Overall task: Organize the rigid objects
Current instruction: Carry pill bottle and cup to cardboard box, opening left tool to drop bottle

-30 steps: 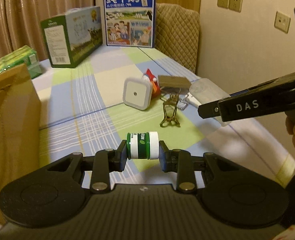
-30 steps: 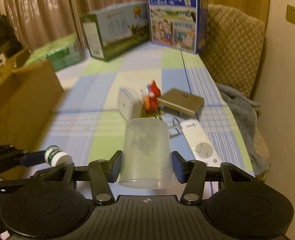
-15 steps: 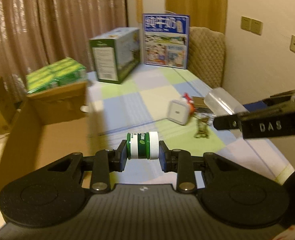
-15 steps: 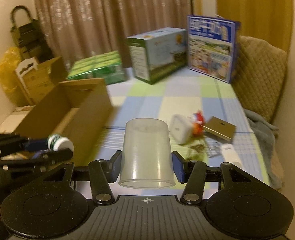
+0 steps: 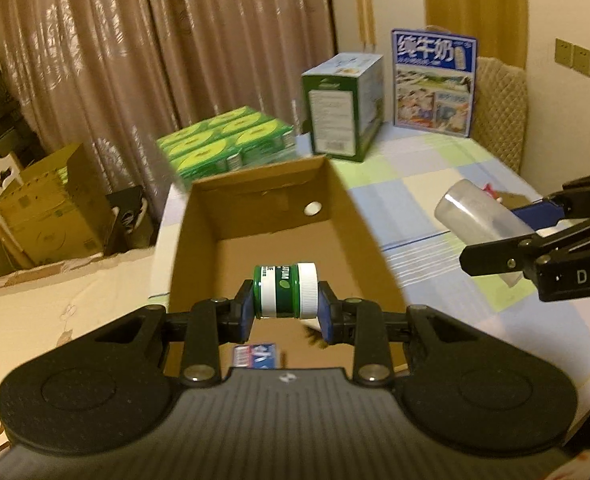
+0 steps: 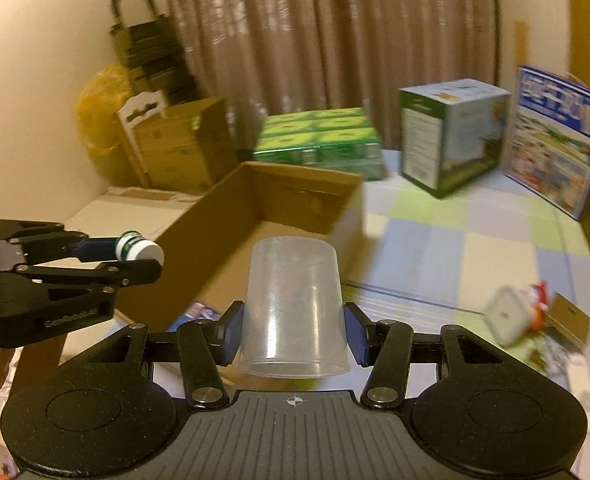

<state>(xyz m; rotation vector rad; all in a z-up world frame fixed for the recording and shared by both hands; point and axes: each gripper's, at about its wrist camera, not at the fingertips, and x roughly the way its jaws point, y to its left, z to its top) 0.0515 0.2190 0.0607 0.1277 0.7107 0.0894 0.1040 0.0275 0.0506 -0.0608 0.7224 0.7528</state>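
Bed (image 6: 475, 240) | right view only: white square device (image 6: 509, 318) | left view only: box hole (image 5: 312, 209)

A bedroom in a home: a bed (image 5: 435, 168) under a checked blue-and-green sheet fills the view. Behind the bed hang long brown curtains (image 5: 155, 52), and a quilted headboard (image 5: 499, 112) stands at its far end against a wall with sockets (image 5: 573, 58).

**Black handheld grippers with blue pads**

The left gripper (image 5: 285, 313) is matte black: a ribbed grey-black centre plate, two rounded lobes with circular recesses, and slim linkage arms pinned by silver screws. Its fingertip pads (image 5: 244, 312) are blue. The right gripper (image 6: 293, 332) matches it, with a small crosshair mark on the plate; white "DAS" lettering runs along its side.
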